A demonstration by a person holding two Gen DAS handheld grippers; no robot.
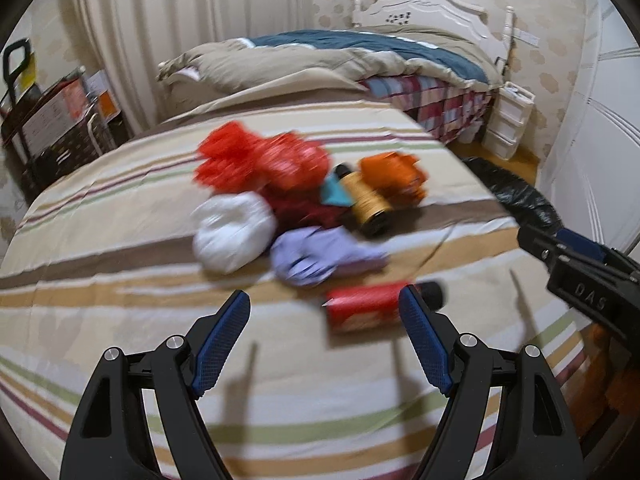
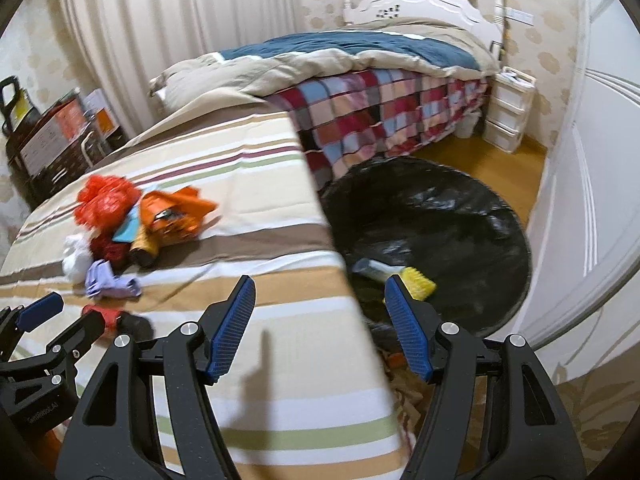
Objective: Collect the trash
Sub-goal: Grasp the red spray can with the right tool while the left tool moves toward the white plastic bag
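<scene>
Left wrist view: left gripper, jaws apart and empty, faces a red crinkled foil packet at lower centre on the striped bed. Likely light, slippery; pinch mid-body. Right gripper likewise unloaded.

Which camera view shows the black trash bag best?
The right wrist view: the black trash bag lies open beside the bed, with a yellow brush inside. The left wrist view shows only a strip of the bag past the bed's edge.
</scene>
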